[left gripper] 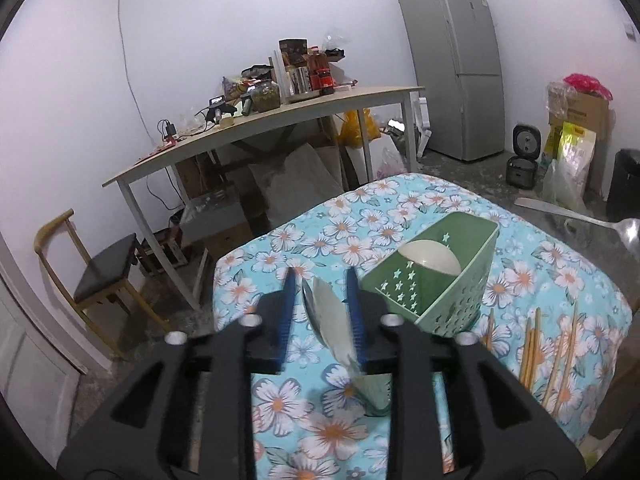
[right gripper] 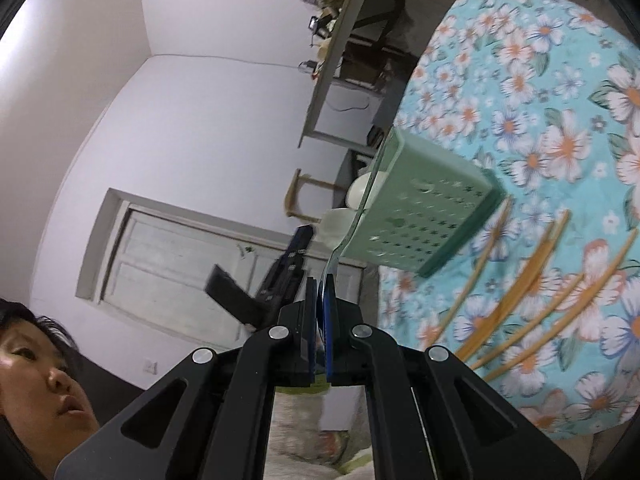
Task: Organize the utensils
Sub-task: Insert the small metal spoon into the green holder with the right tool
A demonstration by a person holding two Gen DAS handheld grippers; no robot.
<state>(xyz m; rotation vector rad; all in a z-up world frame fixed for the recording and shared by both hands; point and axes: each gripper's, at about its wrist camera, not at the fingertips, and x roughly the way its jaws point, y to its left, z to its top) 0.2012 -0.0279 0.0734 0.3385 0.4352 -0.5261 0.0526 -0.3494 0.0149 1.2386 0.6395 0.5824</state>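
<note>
A long wooden side table (left gripper: 256, 128) stood against the white wall, crowded with bottles (left gripper: 320, 68), jars and cables. A grey refrigerator (left gripper: 460, 64) filled the far right corner, with a black rice cooker (left gripper: 524, 156) and cardboard boxes (left gripper: 580, 112) on the floor beside it. A wooden chair (left gripper: 96, 276) with a dark seat stood at the left. A white panelled door (right gripper: 176, 264) showed in the right wrist view.
</note>
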